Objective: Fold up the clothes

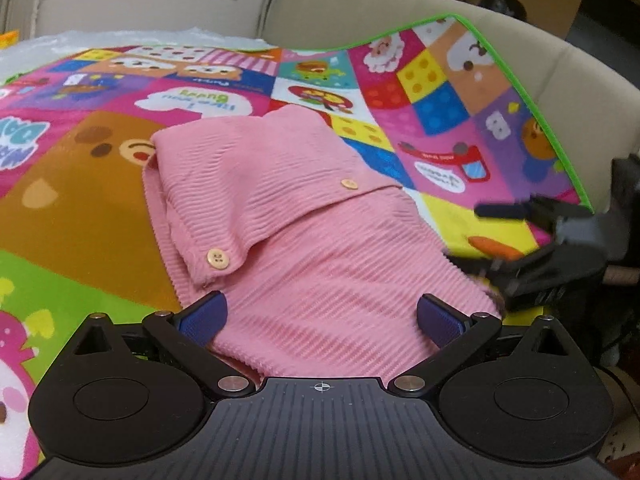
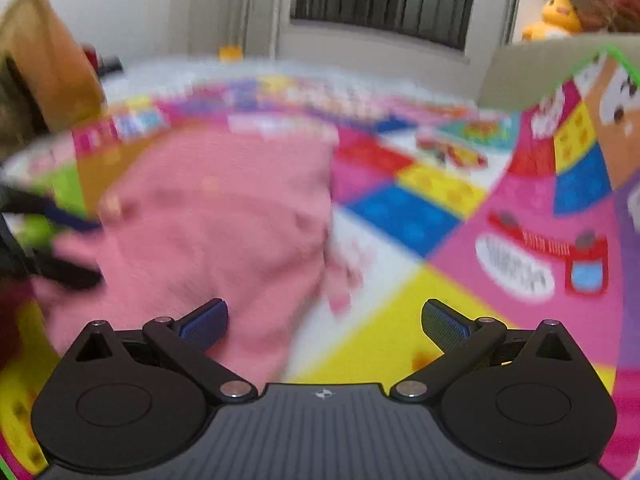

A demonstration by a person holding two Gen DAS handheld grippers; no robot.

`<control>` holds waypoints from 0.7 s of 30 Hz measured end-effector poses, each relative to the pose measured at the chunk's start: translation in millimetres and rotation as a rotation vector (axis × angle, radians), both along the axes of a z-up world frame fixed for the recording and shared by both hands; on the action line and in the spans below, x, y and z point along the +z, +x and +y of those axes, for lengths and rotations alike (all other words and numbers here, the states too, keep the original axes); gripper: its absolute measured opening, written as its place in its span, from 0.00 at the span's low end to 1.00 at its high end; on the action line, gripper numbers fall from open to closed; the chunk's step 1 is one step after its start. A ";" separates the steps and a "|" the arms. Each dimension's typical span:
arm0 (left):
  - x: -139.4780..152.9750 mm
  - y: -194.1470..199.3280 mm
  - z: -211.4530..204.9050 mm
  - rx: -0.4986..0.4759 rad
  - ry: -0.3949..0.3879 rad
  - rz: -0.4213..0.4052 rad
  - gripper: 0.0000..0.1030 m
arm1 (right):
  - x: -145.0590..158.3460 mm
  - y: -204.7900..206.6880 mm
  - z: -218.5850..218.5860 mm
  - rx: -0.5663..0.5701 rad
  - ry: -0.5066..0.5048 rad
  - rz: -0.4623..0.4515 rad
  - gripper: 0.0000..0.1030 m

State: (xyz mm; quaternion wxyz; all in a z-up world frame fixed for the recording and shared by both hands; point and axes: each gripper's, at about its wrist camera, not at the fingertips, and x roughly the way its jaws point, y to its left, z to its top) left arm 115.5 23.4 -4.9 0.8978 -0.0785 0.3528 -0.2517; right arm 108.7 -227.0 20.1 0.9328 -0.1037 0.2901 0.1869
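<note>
Two tongs, left tongs and right tongs wide, one pink garment, seemingly two buttons

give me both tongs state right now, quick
Left tongs: open, holding nothing, straddling the pink garment.
Right tongs: open, holding nothing, over the play mat at the garment's edge.

A: What lies ahead of the right claw?
B: Its jaws stand wide apart. A blurred pink garment lies on the colourful cartoon mat, beneath the left finger only.
A: And the yellow patch?
B: Under the right finger.
</note>
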 end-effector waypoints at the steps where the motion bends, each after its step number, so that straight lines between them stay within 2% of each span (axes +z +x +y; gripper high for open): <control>1: -0.7 0.1 1.8 -0.001 -0.007 0.002 1.00 | 6.1 0.8 0.0 0.014 0.043 -0.012 1.00; 3: -1.1 -0.4 2.9 -0.002 -0.009 0.000 1.00 | 10.2 2.9 3.5 0.076 0.108 0.014 1.00; 5: 1.5 0.8 3.8 -0.004 -0.013 -0.008 1.00 | -2.4 3.1 15.0 0.125 0.046 0.046 1.00; 7: 7.4 4.0 4.7 -0.007 -0.019 -0.023 1.00 | -20.4 -4.7 23.3 0.121 -0.015 0.002 1.00; 9: 13.3 7.2 5.5 -0.011 -0.025 -0.039 1.00 | -24.8 -6.0 19.8 0.085 0.038 0.010 1.00; 12: 22.0 12.0 6.8 -0.016 -0.034 -0.062 1.00 | -27.8 0.2 9.3 0.050 0.127 0.074 1.00; 16: 33.7 18.4 8.5 -0.022 -0.046 -0.093 1.00 | -30.3 -6.7 10.9 0.048 0.122 0.045 1.00; 21: 37.7 58.7 -0.1 -0.002 0.027 -0.124 1.00 | -31.9 -6.8 7.3 0.034 0.156 0.056 1.00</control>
